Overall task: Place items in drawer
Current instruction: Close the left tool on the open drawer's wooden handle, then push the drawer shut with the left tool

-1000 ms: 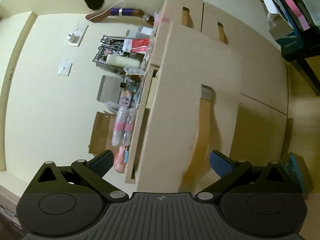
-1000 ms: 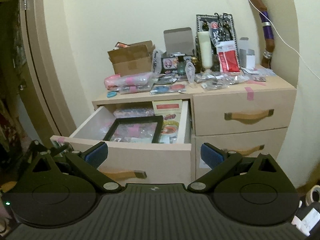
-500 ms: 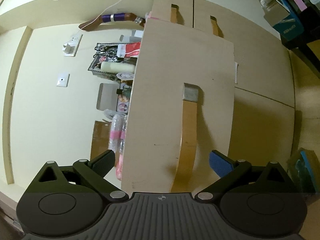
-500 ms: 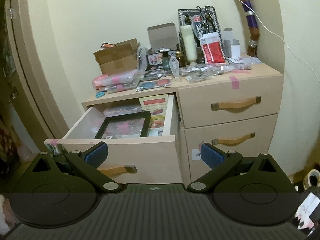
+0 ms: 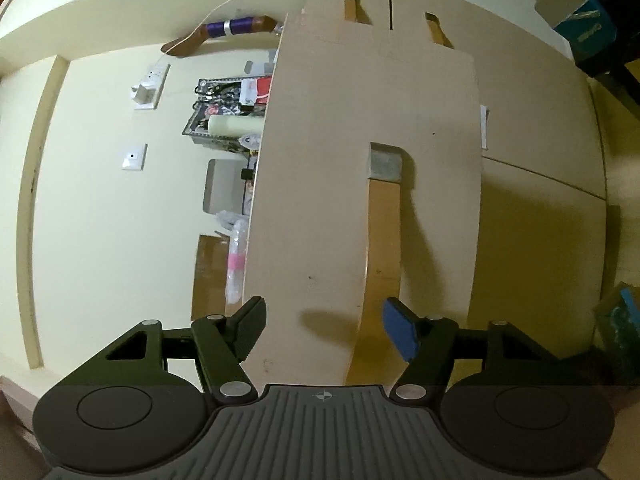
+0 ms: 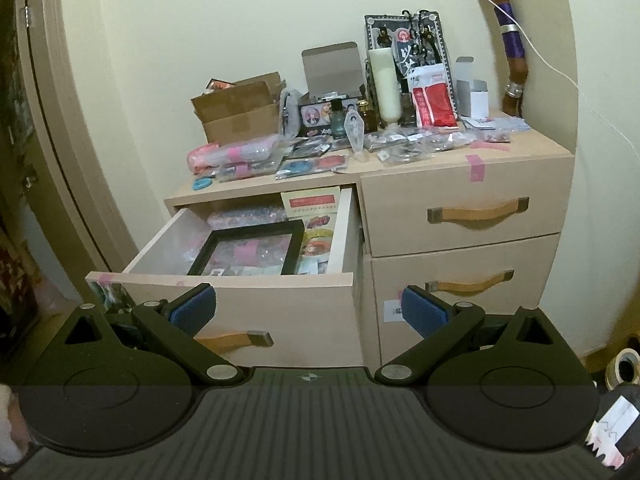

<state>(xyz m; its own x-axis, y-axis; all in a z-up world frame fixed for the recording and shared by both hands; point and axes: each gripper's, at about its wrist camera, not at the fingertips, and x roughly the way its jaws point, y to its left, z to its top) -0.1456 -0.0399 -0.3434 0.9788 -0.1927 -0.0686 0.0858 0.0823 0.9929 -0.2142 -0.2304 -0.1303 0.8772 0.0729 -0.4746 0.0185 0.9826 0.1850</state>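
left gripper [image 5: 324, 330] jaws spread, empty, straddling drawer handle [image 5: 382, 248], close to drawer front [image 5: 320, 168], cluttered dresser top beyond handle, wall sockets [image 5: 150, 86] further left

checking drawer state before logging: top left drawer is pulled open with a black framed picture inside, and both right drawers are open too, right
Not quite. The top left drawer is pulled open with the black framed picture inside, but the right wrist view shows both right drawers shut: the upper right drawer and the lower right drawer sit flush.
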